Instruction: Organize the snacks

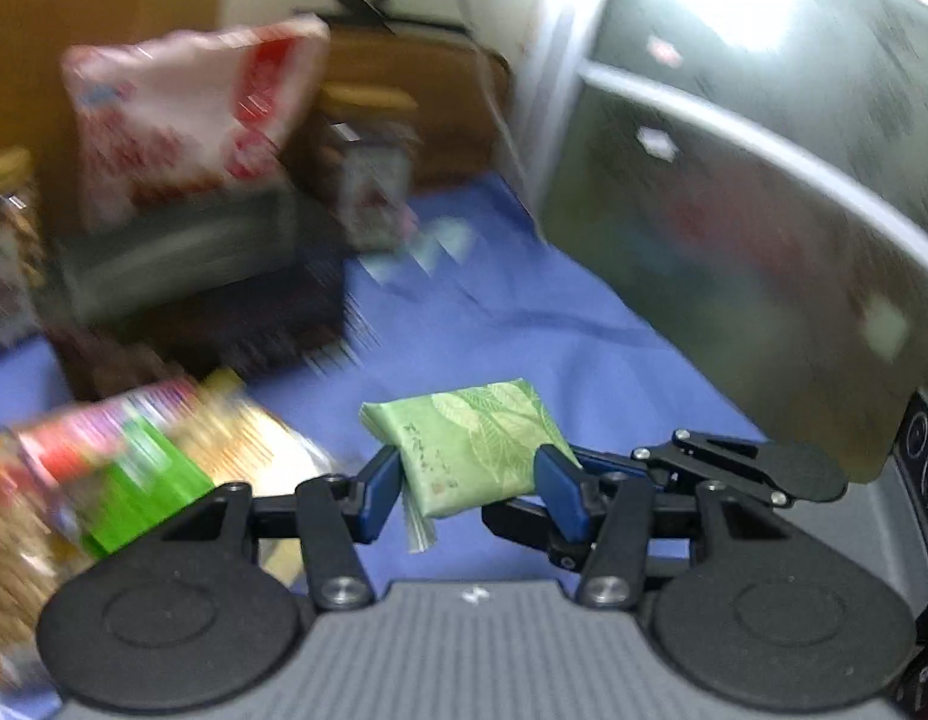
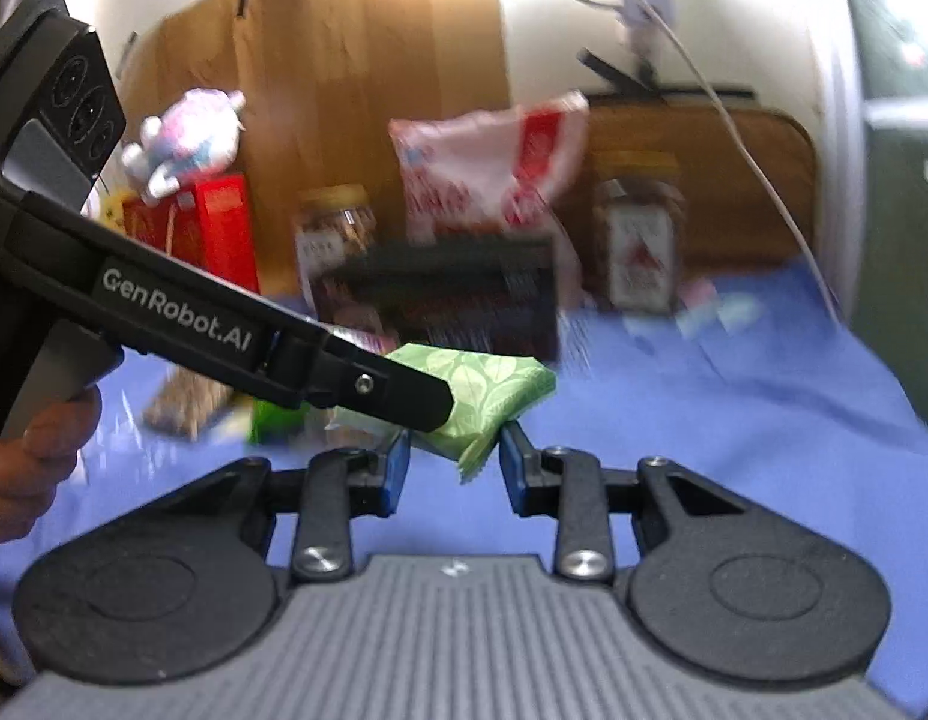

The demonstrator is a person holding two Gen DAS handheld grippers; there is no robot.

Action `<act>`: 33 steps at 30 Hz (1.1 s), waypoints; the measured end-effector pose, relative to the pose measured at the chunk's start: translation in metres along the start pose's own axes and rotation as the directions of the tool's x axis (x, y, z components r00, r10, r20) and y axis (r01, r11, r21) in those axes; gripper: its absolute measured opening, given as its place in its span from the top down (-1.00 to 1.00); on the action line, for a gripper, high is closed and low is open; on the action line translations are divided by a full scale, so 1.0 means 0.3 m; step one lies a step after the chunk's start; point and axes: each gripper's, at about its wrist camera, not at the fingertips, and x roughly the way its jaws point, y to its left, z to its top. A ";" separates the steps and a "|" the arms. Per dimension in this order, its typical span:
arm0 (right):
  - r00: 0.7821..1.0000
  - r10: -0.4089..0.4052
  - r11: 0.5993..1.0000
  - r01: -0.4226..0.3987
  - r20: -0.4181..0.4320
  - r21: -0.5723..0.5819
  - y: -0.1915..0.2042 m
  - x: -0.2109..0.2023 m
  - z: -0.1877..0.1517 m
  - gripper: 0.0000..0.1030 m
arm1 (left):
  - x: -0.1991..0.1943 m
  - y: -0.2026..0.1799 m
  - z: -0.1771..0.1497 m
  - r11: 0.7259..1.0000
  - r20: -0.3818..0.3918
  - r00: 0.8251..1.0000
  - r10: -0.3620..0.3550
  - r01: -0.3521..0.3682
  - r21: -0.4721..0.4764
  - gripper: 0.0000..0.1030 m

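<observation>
A green leaf-printed packet (image 1: 476, 444) hangs above the blue cloth (image 1: 584, 348), and both grippers grip it. My left gripper (image 1: 470, 471) is shut on it, its blue pads pressing the packet's two sides. In the right wrist view the packet's (image 2: 494, 384) lower corner sits between the pads of my right gripper (image 2: 455, 456), which is shut on it. The left gripper (image 2: 425, 405) reaches in from the left there, held by a hand (image 2: 26, 462), and covers part of the packet. The right gripper's black linkage (image 1: 722, 462) shows at the right of the left wrist view.
A dark basket (image 2: 464, 294) at the back holds a pink-and-red snack bag (image 2: 488, 162). Jars (image 2: 338, 228) (image 2: 638, 234) flank it, with a red box (image 2: 212, 228) and plush toy (image 2: 188, 132) further left. Colourful snack packs (image 1: 122, 468) lie left. A silver appliance (image 1: 764, 210) stands right.
</observation>
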 end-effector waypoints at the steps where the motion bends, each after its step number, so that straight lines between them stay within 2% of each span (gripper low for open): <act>1: 1.000 0.017 1.000 -0.017 0.019 -0.010 -0.003 0.039 0.043 0.31 | -0.012 0.028 0.037 1.000 0.019 1.000 0.016 -0.016 -0.011 0.03; 4: 0.997 0.051 0.998 -0.049 0.060 -0.044 -0.015 0.160 0.153 0.30 | -0.017 0.124 0.160 0.996 0.070 0.994 0.081 -0.078 -0.045 0.03; 8: 0.998 0.058 0.997 -0.056 0.036 -0.053 -0.040 0.369 0.268 0.27 | 0.060 0.281 0.277 0.982 0.082 0.985 0.155 -0.145 -0.118 0.04; 10: 1.000 0.028 0.997 -0.027 0.010 -0.066 -0.040 0.465 0.291 0.26 | 0.116 0.358 0.295 0.973 0.061 0.984 0.167 -0.155 -0.170 0.03; 13: 1.000 -0.016 0.996 0.015 -0.018 -0.092 -0.025 0.541 0.285 0.08 | 0.176 0.448 0.298 0.961 0.033 0.984 0.172 -0.161 -0.224 0.00; 17: 0.999 -0.041 0.995 0.040 -0.005 -0.092 -0.018 0.530 0.268 0.01 | 0.160 0.513 0.275 0.952 0.040 0.982 0.182 -0.166 -0.256 -0.05; 20: 1.000 -0.024 0.999 0.025 0.020 -0.044 -0.028 0.462 0.250 0.02 | 0.056 0.560 0.214 0.948 0.082 0.987 0.137 -0.106 -0.299 -0.05; 22: 0.999 0.044 0.999 -0.044 0.015 0.030 -0.034 0.402 0.217 0.02 | -0.031 0.577 0.149 0.944 0.123 0.988 0.098 -0.053 -0.324 -0.05; 24: 0.990 0.140 0.986 -0.137 -0.027 0.093 -0.025 0.366 0.166 0.02 | -0.116 0.586 0.063 0.942 0.168 0.983 0.073 -0.013 -0.335 -0.05; 26: 0.980 0.184 0.978 -0.175 -0.074 0.113 0.004 0.368 0.125 0.02 | -0.182 0.592 -0.032 0.935 0.191 0.978 0.083 -0.010 -0.354 -0.05; 28: 0.975 0.190 0.980 -0.180 -0.113 0.088 0.053 0.390 0.107 0.04 | -0.230 0.609 -0.104 0.916 0.196 0.975 0.106 -0.019 -0.401 -0.05; 30: 0.973 0.191 0.981 -0.186 -0.130 0.048 0.108 0.409 0.112 0.04 | -0.279 0.642 -0.177 0.883 0.199 0.974 0.105 0.001 -0.469 -0.05; 33: 0.977 0.184 0.968 -0.199 -0.104 -0.155 0.242 0.412 0.117 0.02 | -0.358 0.663 -0.259 0.863 0.212 0.970 0.120 0.003 -0.506 -0.05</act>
